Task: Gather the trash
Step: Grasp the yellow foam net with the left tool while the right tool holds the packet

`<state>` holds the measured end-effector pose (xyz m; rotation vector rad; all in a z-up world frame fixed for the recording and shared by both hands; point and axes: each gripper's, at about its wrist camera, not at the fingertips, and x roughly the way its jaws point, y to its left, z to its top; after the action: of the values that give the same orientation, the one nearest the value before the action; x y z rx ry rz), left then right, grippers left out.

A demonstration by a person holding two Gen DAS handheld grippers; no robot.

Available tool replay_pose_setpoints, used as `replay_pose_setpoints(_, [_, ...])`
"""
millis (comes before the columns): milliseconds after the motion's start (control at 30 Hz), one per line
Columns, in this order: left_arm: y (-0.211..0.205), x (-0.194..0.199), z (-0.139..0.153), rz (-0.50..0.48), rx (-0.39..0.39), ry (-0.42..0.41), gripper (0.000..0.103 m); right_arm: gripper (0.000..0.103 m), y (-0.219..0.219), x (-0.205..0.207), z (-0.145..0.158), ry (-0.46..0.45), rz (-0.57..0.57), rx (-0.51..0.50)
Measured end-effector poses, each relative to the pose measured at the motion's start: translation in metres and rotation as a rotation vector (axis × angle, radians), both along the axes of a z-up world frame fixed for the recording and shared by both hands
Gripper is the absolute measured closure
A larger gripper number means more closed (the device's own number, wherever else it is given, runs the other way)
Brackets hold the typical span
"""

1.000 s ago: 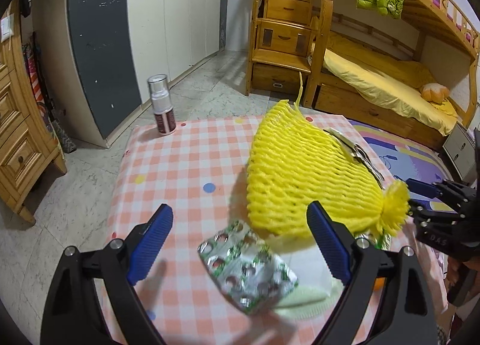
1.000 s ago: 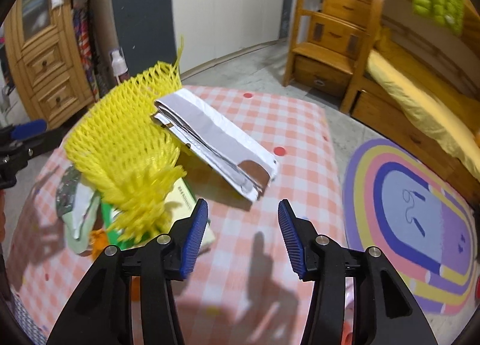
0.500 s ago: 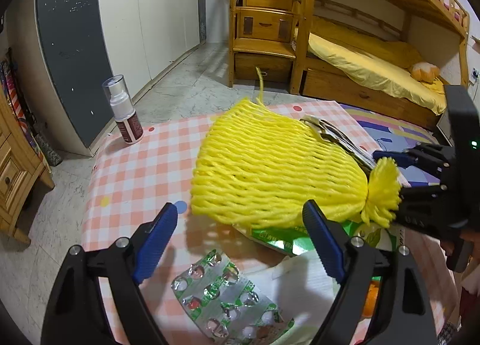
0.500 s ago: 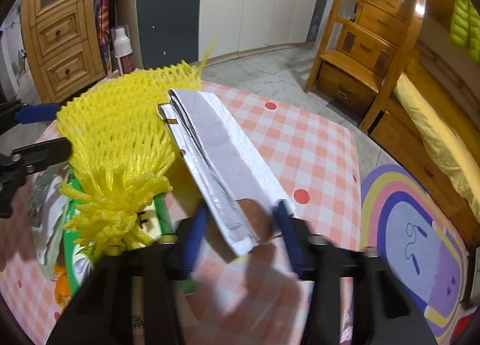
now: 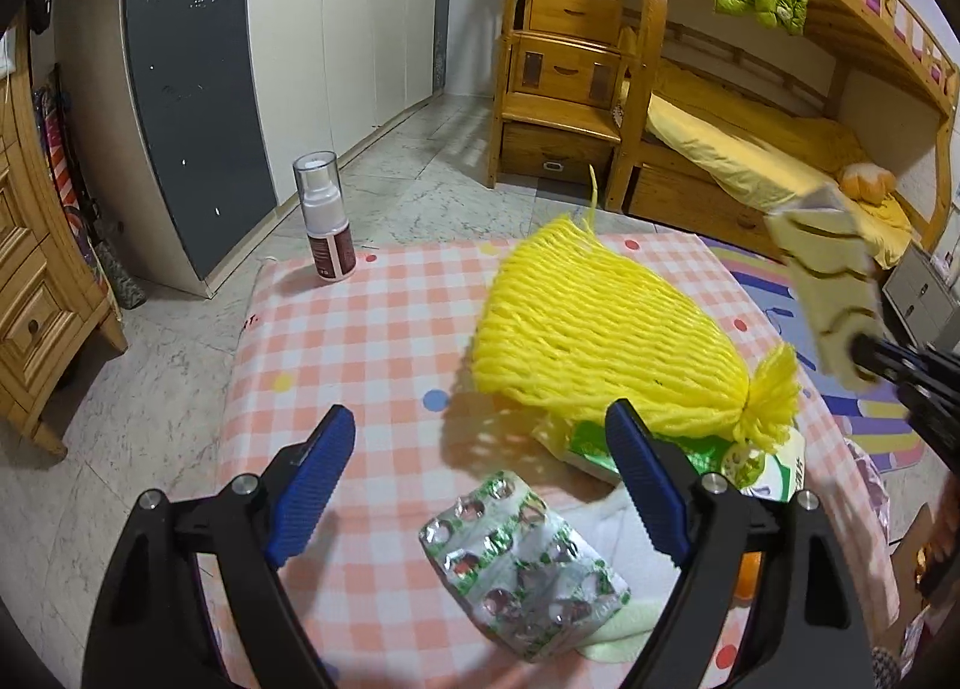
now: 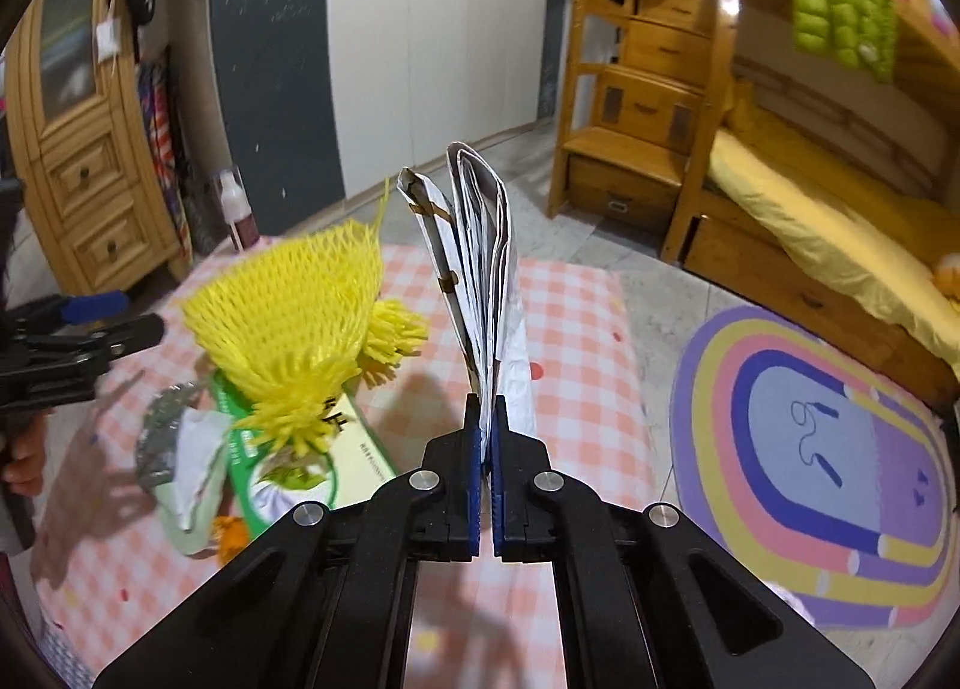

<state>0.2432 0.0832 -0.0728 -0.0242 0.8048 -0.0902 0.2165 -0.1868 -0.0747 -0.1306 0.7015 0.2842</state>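
Note:
My right gripper (image 6: 486, 407) is shut on a folded white and brown paper bag (image 6: 480, 257), held upright above the checked tablecloth (image 6: 570, 329). The left wrist view shows the same paper bag (image 5: 828, 293) raised at the right edge. A yellow foam net (image 5: 600, 329) lies on a green packet (image 5: 690, 455) in the middle of the table. My left gripper (image 5: 480, 419) is open and hovers over a silver blister pack (image 5: 522, 557) and crumpled white tissue (image 5: 624, 521), touching neither.
A spray bottle (image 5: 324, 221) stands at the table's far left corner. Orange scraps (image 6: 231, 533) lie by the green packet. A striped rug (image 6: 828, 449) covers the floor to the right; a wooden bunk bed (image 5: 750, 167) and wardrobes (image 5: 300, 29) stand behind.
My right gripper closed on the paper bag and lifted it off the table, turning it upright. My left gripper shifted a little over the blister pack and stayed open.

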Motion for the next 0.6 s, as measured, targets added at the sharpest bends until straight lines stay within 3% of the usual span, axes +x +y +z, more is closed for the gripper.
replay_pose_setpoints(233, [-0.003, 0.040, -0.015, -0.012, 0.019, 0.075, 0.020, 0.101, -0.001, -0.012, 0.002, -0.010, 0.007, 0.025])
replay_pose_setpoints(333, [0.002, 0.057, -0.026, -0.034, -0.069, 0.123, 0.020, 0.101, -0.002, -0.011, -0.002, 0.007, 0.020, 0.033])
replay_pose_setpoints(400, [0.006, 0.067, -0.032, -0.064, -0.175, 0.151, 0.020, 0.101, -0.001, -0.011, -0.004, 0.010, 0.031, 0.030])
replay_pose_setpoints(500, [0.010, 0.075, -0.043, -0.095, -0.304, 0.203, 0.038, 0.101, 0.001, -0.013, -0.002, 0.007, 0.047, 0.033])
replay_pose_setpoints(533, [0.011, 0.078, -0.045, -0.099, -0.340, 0.219, 0.049, 0.101, 0.000, -0.014, -0.002, 0.006, 0.048, 0.033])
replay_pose_setpoints(600, [0.010, 0.077, -0.042, -0.107, -0.360, 0.209, 0.065, 0.101, -0.001, -0.017, 0.001, 0.001, 0.050, 0.031])
